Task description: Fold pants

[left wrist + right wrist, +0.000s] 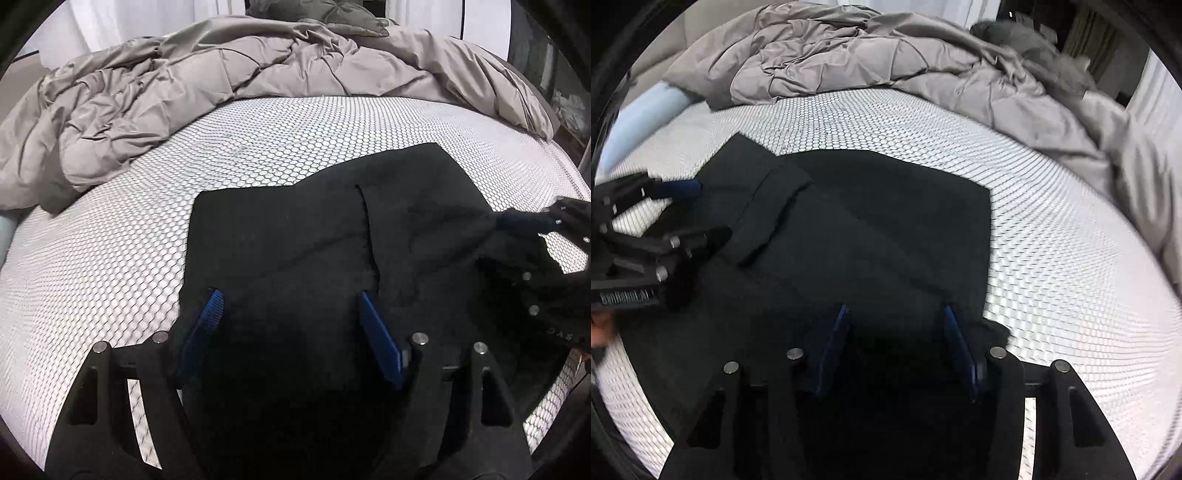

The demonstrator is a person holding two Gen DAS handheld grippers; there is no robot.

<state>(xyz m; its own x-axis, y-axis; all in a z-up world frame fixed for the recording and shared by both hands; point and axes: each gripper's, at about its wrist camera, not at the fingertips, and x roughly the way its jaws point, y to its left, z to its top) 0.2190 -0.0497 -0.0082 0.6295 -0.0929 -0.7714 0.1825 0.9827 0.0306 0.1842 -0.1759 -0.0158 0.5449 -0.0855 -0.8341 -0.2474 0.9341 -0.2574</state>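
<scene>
- Your near edge of the black pants [295,240] sinks into shadow at the bottom of both wrist views, so you can't see where the cloth ends under your tools.
- In the left wrist view, your right gripper [532,225] is cut off at the right edge; only one blue finger and some black linkage show there.
- In the right wrist view, your left gripper [690,188] pokes in from the left edge, half out of frame, and its far side blends into the dark cloth.
- The pants [871,229] lie folded and flat on the mattress [110,240], filling the centre and lower part of each frame, with a flap edge running down the middle.
- The mattress cover is white with a fine honeycomb pattern, and it bulges from the lens curve.
- A crumpled grey duvet [184,81], smooth and puffy with pinched tufts, is heaped across the top of the frame, apart from the pants.
- White curtains hang behind it; a dark pillow [1034,48] sits upper right.
- Your left jaws stand spread wide over the cloth, pinching nothing.
- Your right jaws are spread too, blue ribbed pads either side of bare dark fabric.
</scene>
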